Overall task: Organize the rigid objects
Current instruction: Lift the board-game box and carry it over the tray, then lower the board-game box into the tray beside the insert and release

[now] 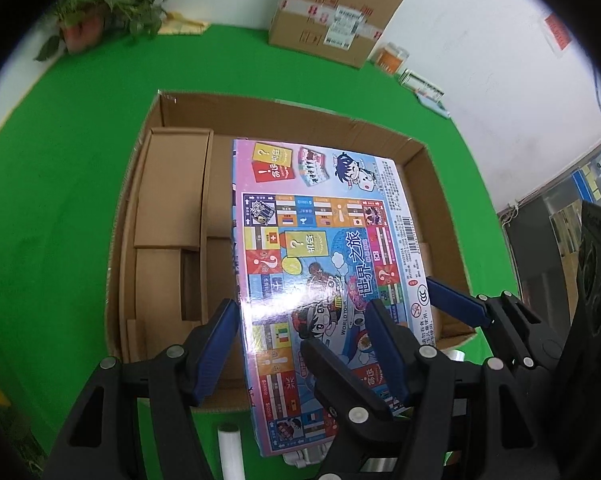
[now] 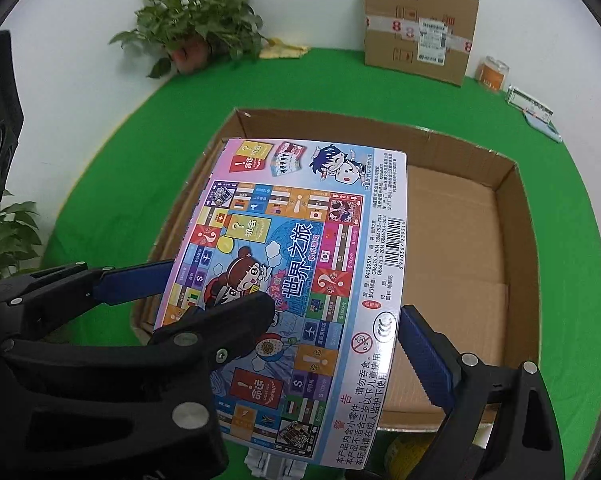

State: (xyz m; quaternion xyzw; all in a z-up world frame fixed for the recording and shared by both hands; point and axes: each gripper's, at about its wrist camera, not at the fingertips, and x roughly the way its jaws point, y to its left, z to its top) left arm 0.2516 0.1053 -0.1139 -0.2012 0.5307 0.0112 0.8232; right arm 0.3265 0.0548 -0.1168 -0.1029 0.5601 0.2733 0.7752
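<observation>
Board-game box hangs tilted over the open carton, long axis running away from you; your left hand-held gripper and right hand-held gripper each clamp its near end.

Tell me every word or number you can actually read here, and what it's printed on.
All on the colourful flat board-game box held over the open brown cardboard tray:
"世界之旅", the big title
"WORLD TOUR", under the cartoon figure
"警告", red warning heading
"机会", on the yellow card picture
"0-3", inside the red prohibition sign
Barcode digits and fine print: too small.
Sealed brown carton's shipping label: blurred.
</observation>
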